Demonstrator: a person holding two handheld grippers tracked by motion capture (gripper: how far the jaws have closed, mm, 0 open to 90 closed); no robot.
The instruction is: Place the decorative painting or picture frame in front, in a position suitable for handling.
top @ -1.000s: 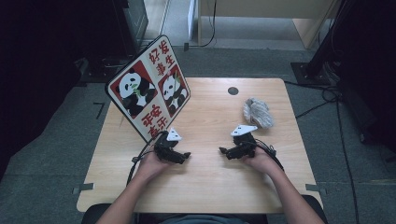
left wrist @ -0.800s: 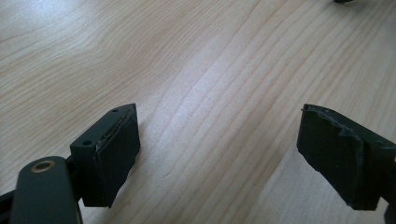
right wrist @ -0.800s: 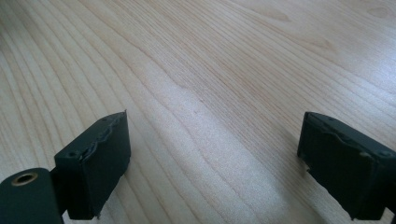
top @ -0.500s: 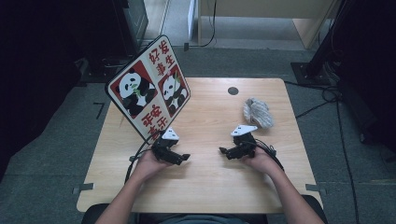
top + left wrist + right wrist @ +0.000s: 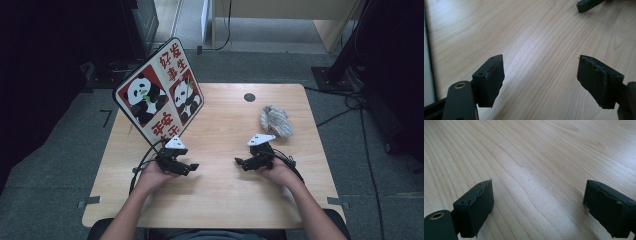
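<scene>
Crumpled grey bundle: lies on the far right part of the wooden table, loose and untouched, with its long axis running roughly from the near side to the far side, slightly slanted. Looks soft, like cloth or netting; cannot tell which. Sits just beyond the right gripper, a little to its right, near it but apart from it. Is well apart from the left gripper, so falls to the right hand by judgement. Calls first for a turn, since the right gripper's jaws point toward the middle of the table, away from the bundle.

Right gripper: jaws spread wide over bare wood, nothing between them. Left gripper: jaws also wide apart and empty, having just been closing a little, with only tabletop between them. Both aimed inward, tips facing each other across a clear stretch of wood.

Farther out: a panda sign standing tilted at the far left corner, its lower edge just beside the left gripper; a dark round hole near the far edge.
</scene>
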